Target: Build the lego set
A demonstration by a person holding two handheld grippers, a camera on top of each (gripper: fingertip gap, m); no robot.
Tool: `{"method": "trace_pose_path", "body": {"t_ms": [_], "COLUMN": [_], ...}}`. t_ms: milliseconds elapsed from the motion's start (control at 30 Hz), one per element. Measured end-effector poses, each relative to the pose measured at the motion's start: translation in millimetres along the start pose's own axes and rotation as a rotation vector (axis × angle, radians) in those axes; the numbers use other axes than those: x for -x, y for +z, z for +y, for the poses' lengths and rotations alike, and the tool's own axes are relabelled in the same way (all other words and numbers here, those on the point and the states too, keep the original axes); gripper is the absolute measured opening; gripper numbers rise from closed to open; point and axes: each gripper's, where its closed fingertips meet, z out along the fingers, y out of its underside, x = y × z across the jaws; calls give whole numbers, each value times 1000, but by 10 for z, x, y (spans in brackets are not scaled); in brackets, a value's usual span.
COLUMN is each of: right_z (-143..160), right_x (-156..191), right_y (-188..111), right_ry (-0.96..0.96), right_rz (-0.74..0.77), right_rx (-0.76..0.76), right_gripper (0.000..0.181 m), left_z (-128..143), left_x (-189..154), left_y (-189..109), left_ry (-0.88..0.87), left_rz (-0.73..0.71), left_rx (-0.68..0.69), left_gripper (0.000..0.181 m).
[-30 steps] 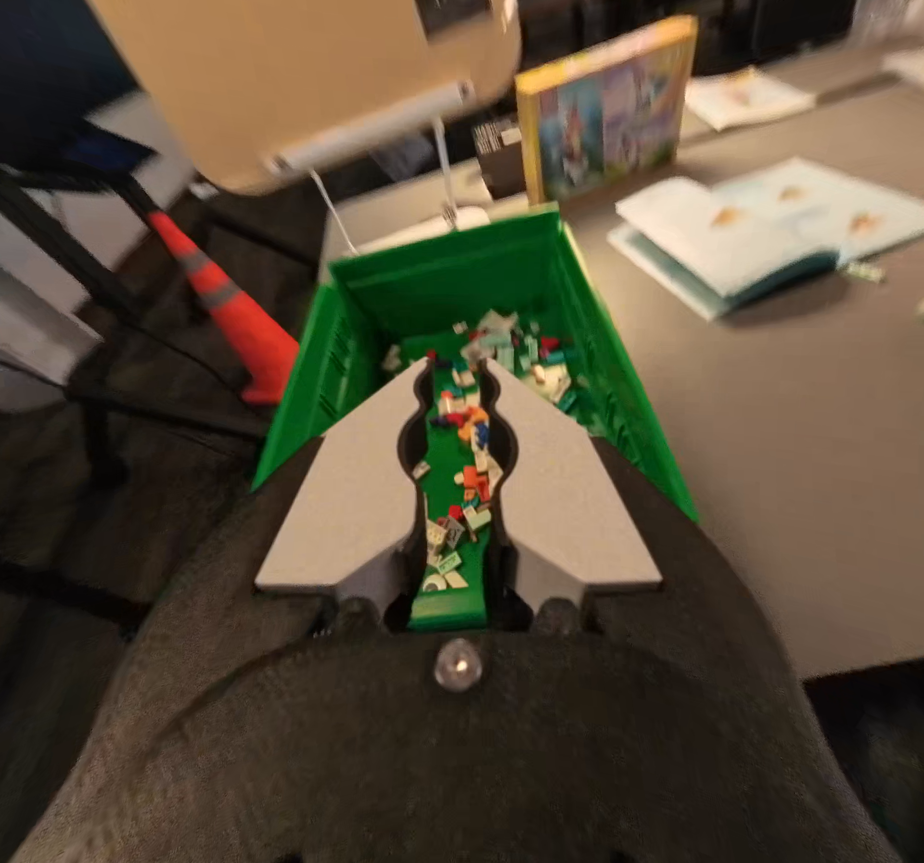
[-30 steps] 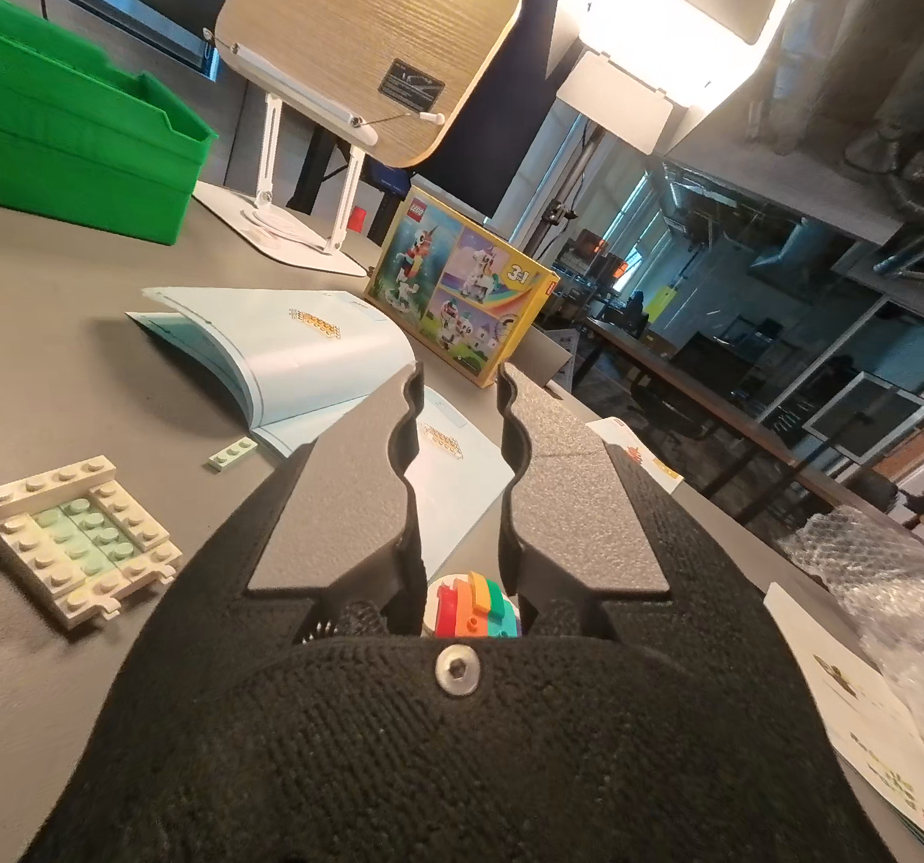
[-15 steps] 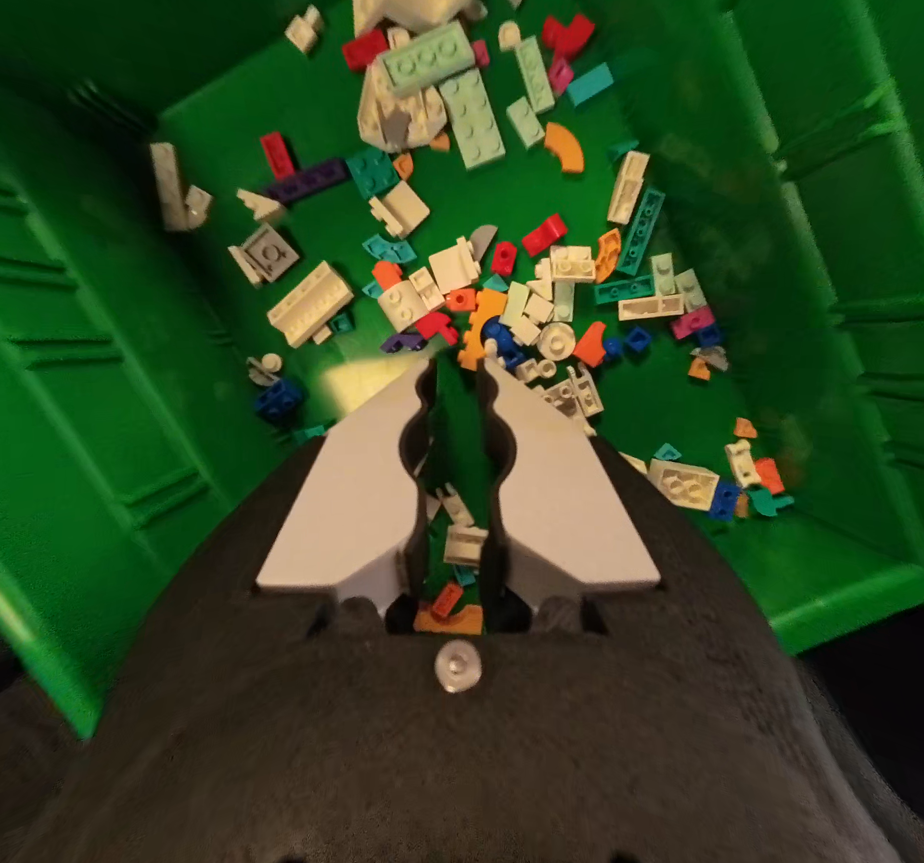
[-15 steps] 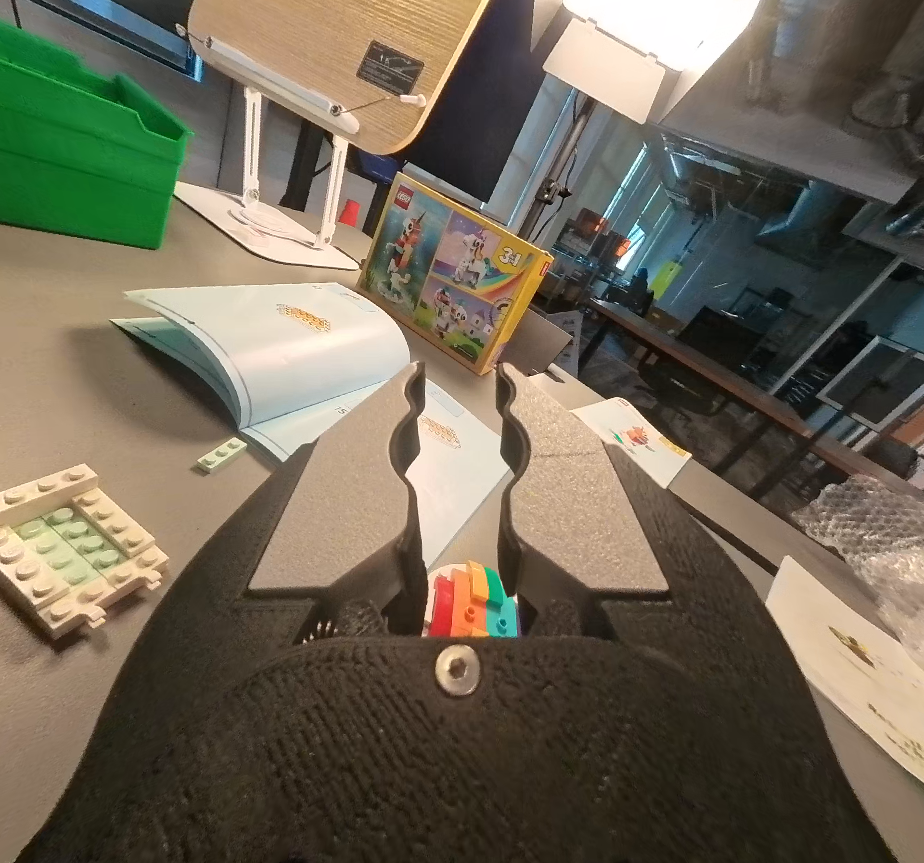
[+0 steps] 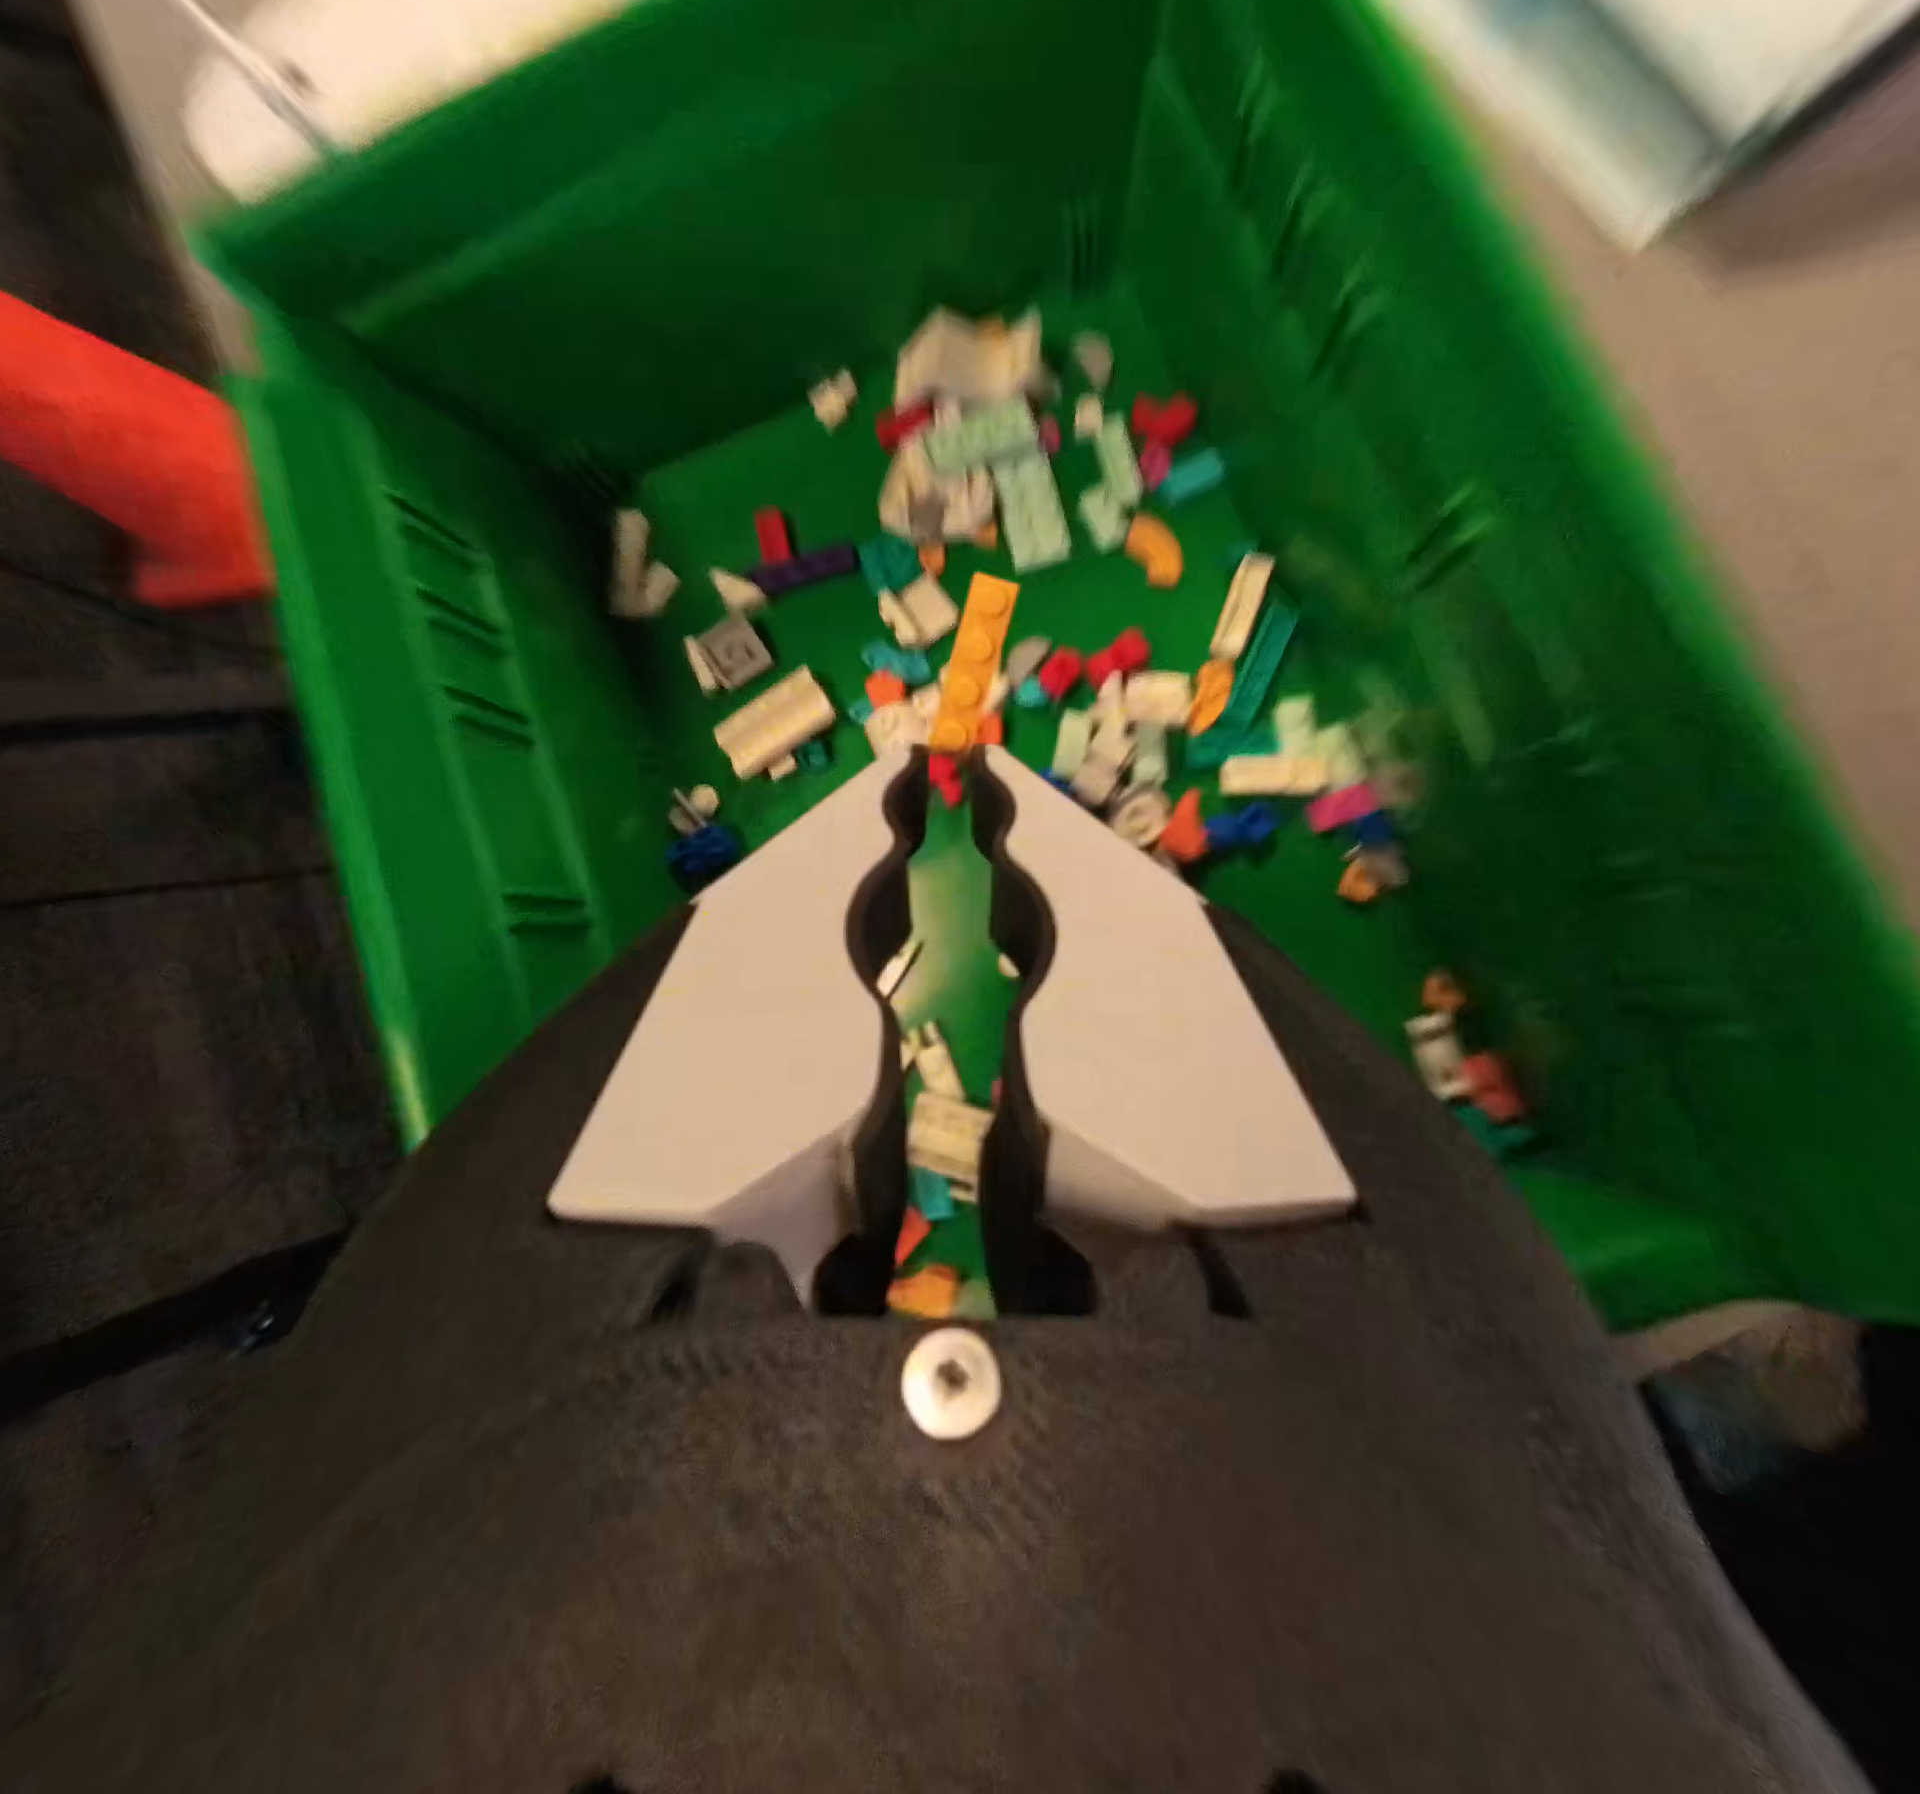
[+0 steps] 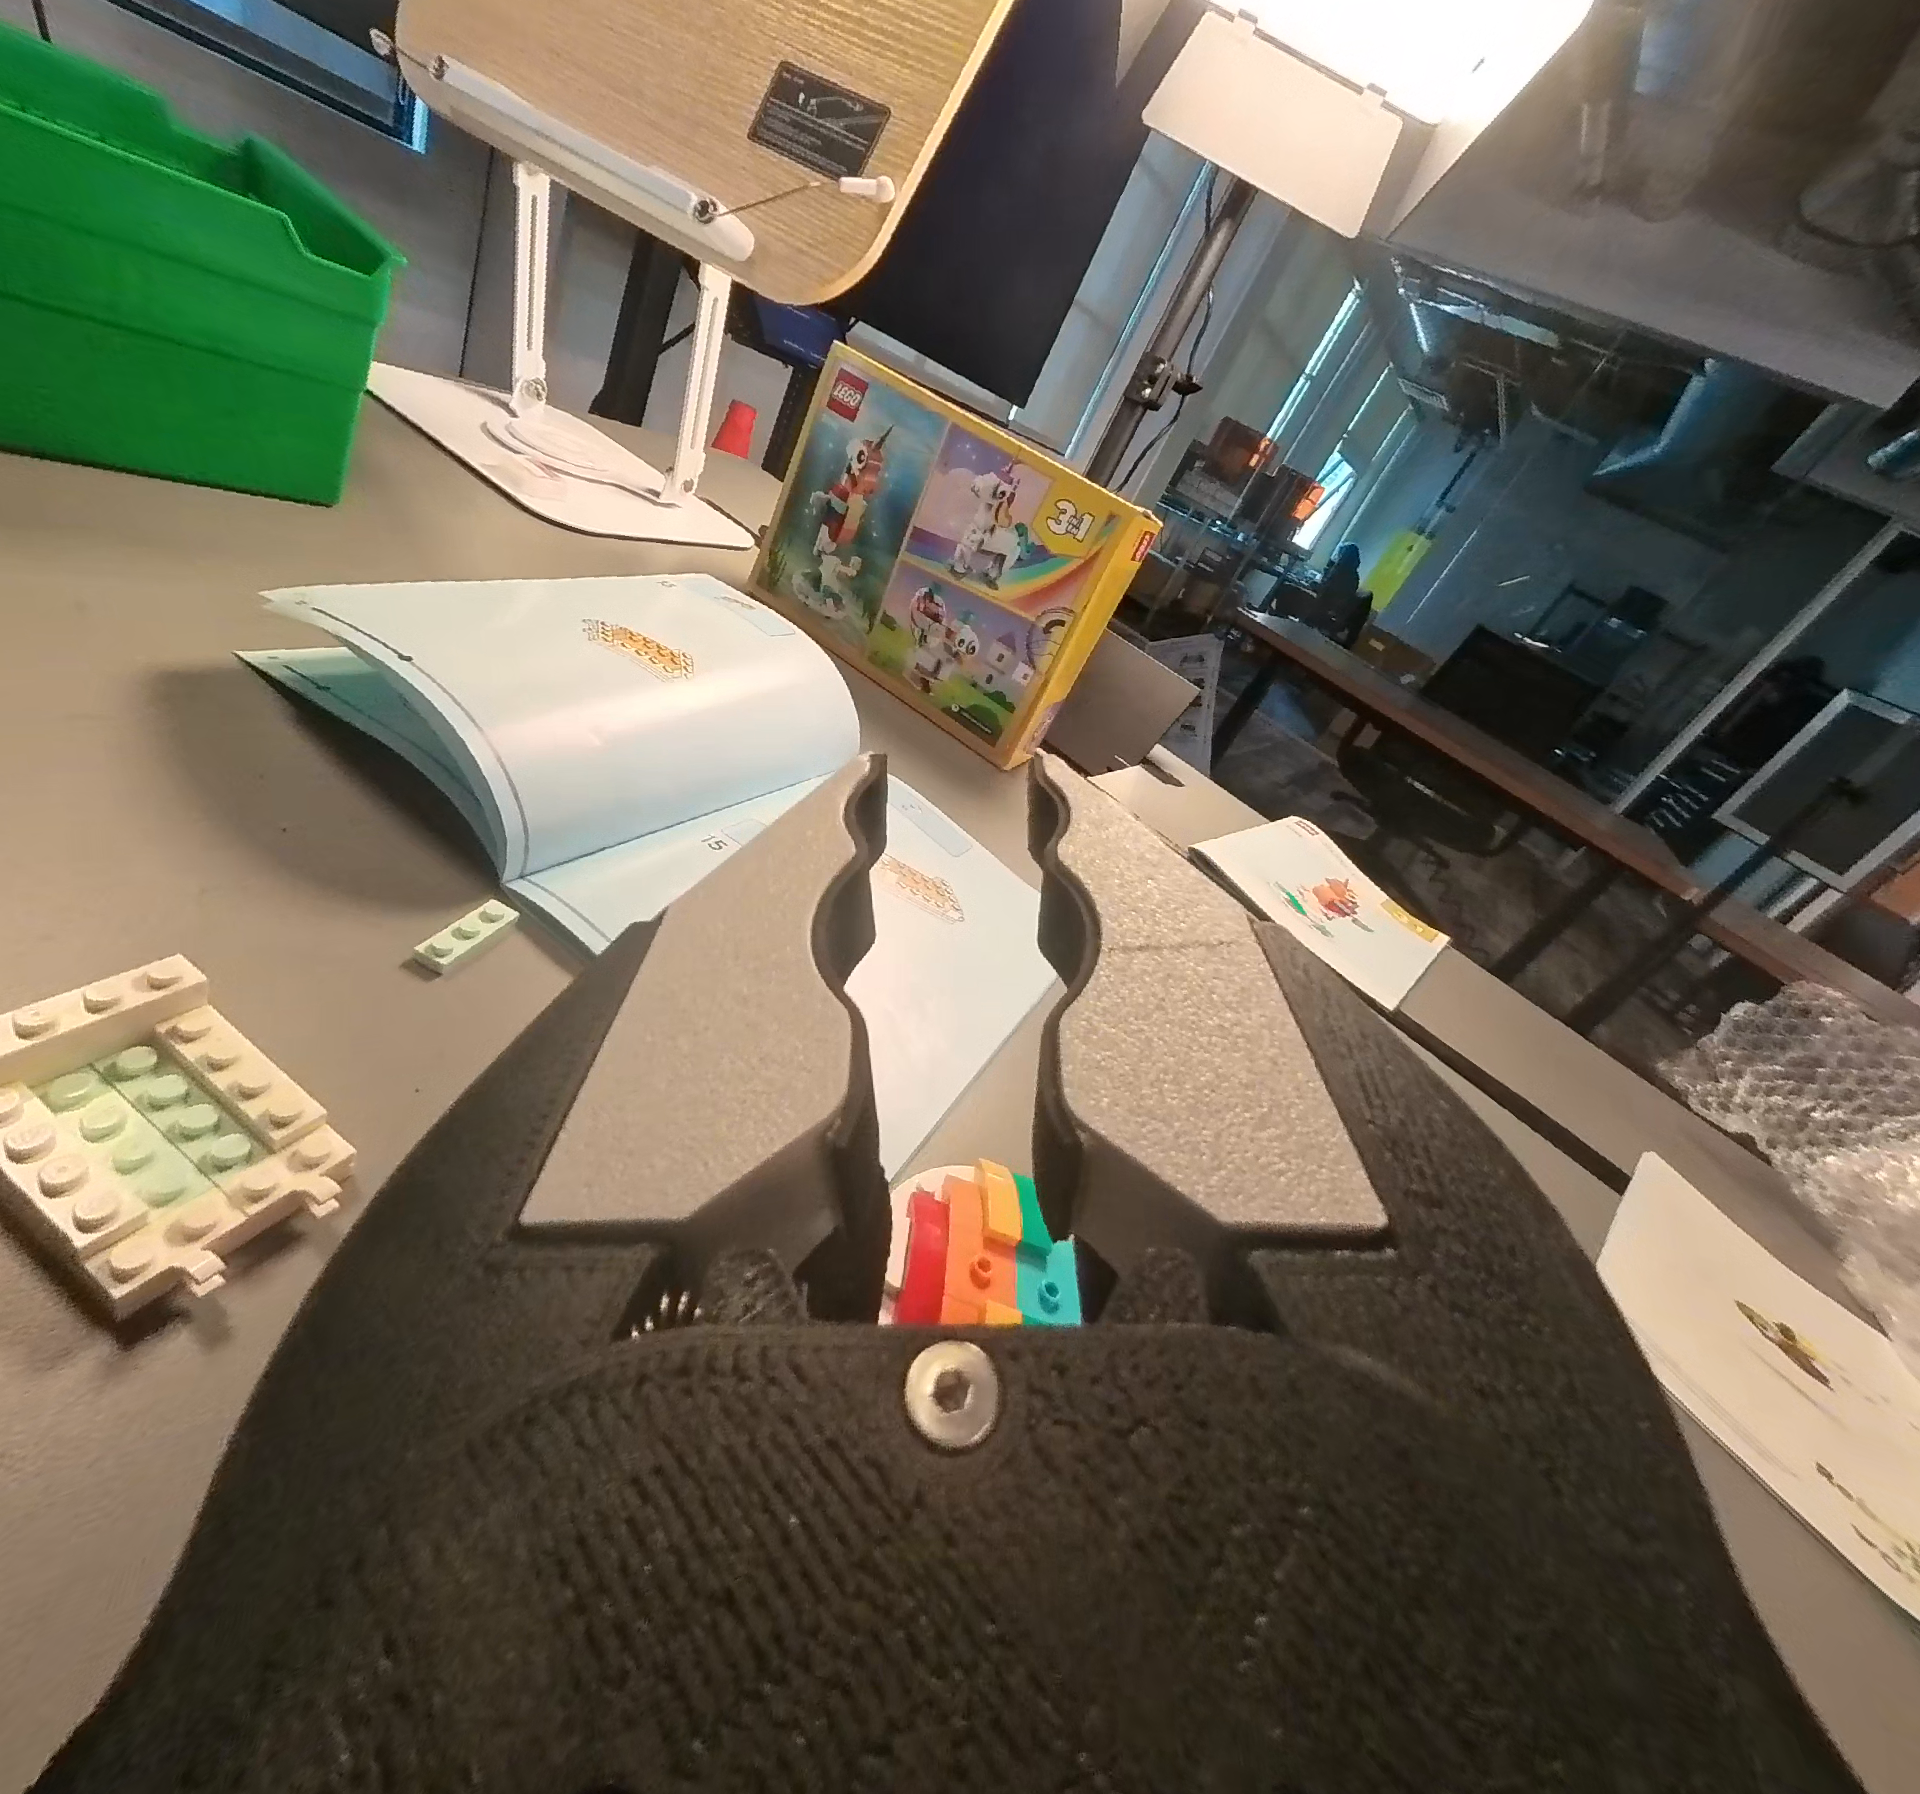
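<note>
Above green bin point(image 5: 1558, 705), left tool point(image 5: 948, 757) pinching orange plate point(image 5: 971, 664), long axis pointing away

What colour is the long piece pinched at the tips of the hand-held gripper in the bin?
Orange, best seen in the left wrist view.

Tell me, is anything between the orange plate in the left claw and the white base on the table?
The left claw grips the orange plate at its tips, above the loose bricks inside the green bin. The bin's walls stand all around it, so the plate must rise over the rim first. In the right view, the table around the white base looks open.
</note>
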Motion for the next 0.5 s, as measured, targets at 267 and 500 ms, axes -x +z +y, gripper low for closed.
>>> {"method": "trace_pose_path", "body": {"t_ms": [267, 500], "right_z": [-35, -55], "right_x": [9, 25], "right_y": [-12, -27], "right_ry": [19, 23], "right_rz": [-15, -30], "right_rx": [-23, -37], "right_gripper": [24, 23], "left_z": [-843, -651], "left_x": [-1945, -2759], "left_y": [-633, 232], "left_ry": [9, -9], "left_rz": [356, 432], "left_rx": [-389, -206], "left_gripper": [7, 7]}}
